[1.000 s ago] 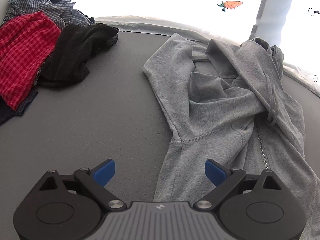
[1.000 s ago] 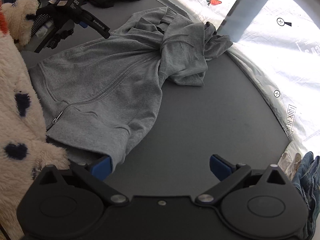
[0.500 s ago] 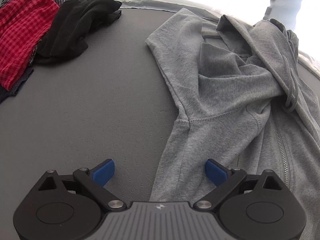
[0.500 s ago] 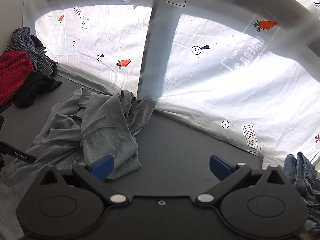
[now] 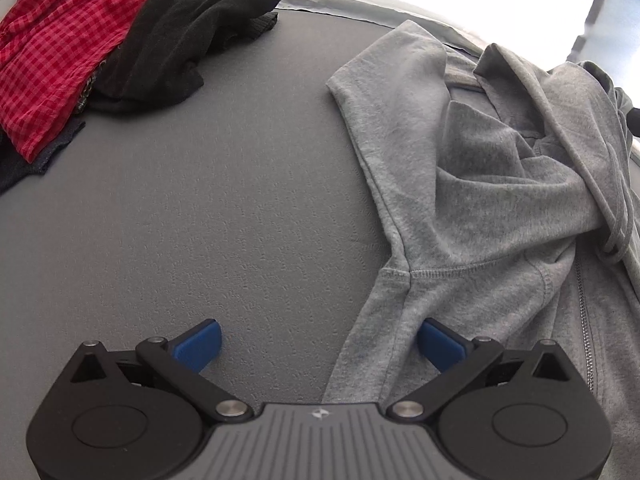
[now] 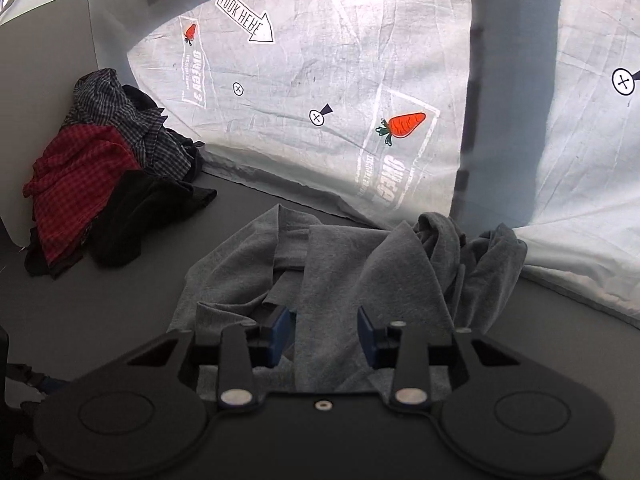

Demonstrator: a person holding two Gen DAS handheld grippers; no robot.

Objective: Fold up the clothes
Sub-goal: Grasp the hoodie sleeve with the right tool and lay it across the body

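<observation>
A grey zip hoodie lies crumpled on the dark grey table, its hood and one sleeve bunched over the chest. My left gripper hangs low over the hoodie's side edge below the armpit seam. Its jaws are opening wide; the cloth edge lies between them near the right pad, untouched. In the right wrist view, my right gripper is at the bunched upper part of the hoodie. Its jaws are closing with a fold of grey cloth between them, and a narrow gap still shows at the left pad.
A pile of clothes sits at the table's far left: a red checked shirt, a black garment and a dark plaid shirt. A white printed sheet hangs behind the table. A white board stands at the left.
The right gripper swung from the hoodie's hem to its bunched upper part and its jaws narrowed around a fold. The left gripper sank closer to the hoodie's side edge.
</observation>
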